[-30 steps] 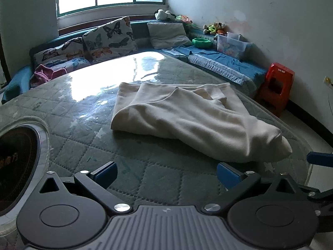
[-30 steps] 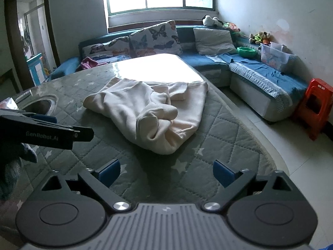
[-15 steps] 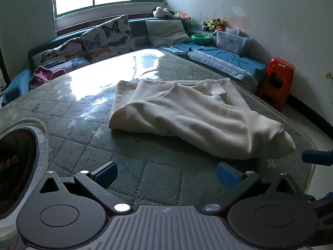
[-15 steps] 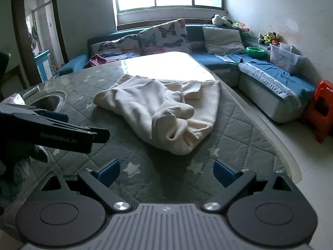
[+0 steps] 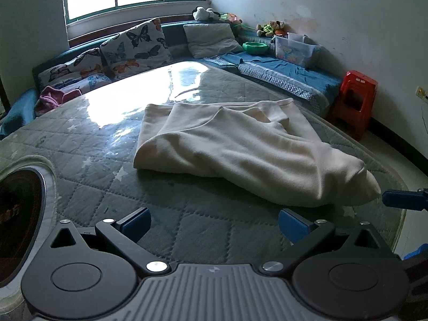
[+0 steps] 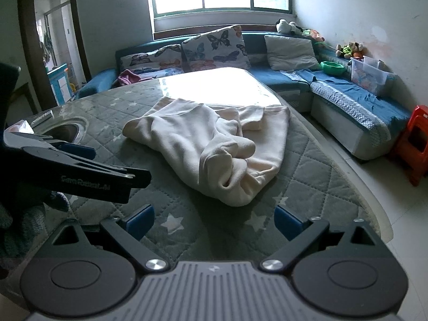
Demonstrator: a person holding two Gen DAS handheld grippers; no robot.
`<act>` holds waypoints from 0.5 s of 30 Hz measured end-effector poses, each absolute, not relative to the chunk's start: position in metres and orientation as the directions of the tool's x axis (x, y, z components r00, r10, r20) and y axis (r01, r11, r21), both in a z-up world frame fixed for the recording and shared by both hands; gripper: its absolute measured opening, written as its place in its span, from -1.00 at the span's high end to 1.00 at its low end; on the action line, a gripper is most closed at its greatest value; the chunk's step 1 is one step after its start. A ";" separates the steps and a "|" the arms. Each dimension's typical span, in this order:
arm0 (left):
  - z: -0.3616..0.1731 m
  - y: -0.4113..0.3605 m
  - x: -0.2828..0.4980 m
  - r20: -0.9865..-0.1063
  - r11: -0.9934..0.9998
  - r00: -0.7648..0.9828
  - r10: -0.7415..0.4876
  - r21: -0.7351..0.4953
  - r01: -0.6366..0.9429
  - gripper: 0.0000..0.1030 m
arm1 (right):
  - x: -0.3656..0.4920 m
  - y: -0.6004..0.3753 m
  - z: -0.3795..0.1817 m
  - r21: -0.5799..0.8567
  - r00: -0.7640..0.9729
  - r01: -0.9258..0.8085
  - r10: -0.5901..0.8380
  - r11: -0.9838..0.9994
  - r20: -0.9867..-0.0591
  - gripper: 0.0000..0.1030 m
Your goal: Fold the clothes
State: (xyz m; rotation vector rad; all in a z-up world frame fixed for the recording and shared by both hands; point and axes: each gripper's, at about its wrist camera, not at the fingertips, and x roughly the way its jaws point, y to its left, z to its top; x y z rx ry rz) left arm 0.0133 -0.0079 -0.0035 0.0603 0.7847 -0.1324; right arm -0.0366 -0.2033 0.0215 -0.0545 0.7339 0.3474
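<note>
Nearest, the left gripper [image 5: 212, 222] and the right gripper [image 6: 214, 218] both hang over the near edge of the bench [image 6: 315, 184], jaws spread wide and empty; just beyond them the cream garment [image 6: 214, 147] lies in a rumpled heap around the middle of the bench, its bunched end toward the near edge and its flatter hem toward the far edge; judging by this, the step is reaching in, so each gripper should pinch a single layer at a separate corner and pull it flat before folding.

Each black gripper [image 5: 212, 222] has blue fingertip pads [image 6: 287, 222], silver screws and a ribbed grey housing.
</note>
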 end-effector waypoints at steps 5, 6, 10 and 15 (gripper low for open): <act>-0.004 -0.009 0.016 -0.711 0.989 0.696 -0.099 0.005 0.145 -1.00 | -0.034 -0.201 0.020 0.073 0.686 -0.336 0.297 0.939 -0.665 -0.89; -0.004 -0.009 0.016 -0.711 0.989 0.696 -0.099 0.005 0.146 -1.00 | -0.033 -0.201 0.020 0.074 0.685 -0.336 0.298 0.939 -0.665 -0.89; -0.004 -0.009 0.020 -0.712 0.989 0.695 -0.097 0.008 0.147 -1.00 | -0.031 -0.201 0.023 0.070 0.688 -0.341 0.299 0.938 -0.661 -0.89; -0.002 -0.010 0.026 -0.712 0.989 0.696 -0.096 0.014 0.150 -1.00 | -0.026 -0.202 0.026 0.065 0.694 -0.344 0.300 0.937 -0.654 -0.88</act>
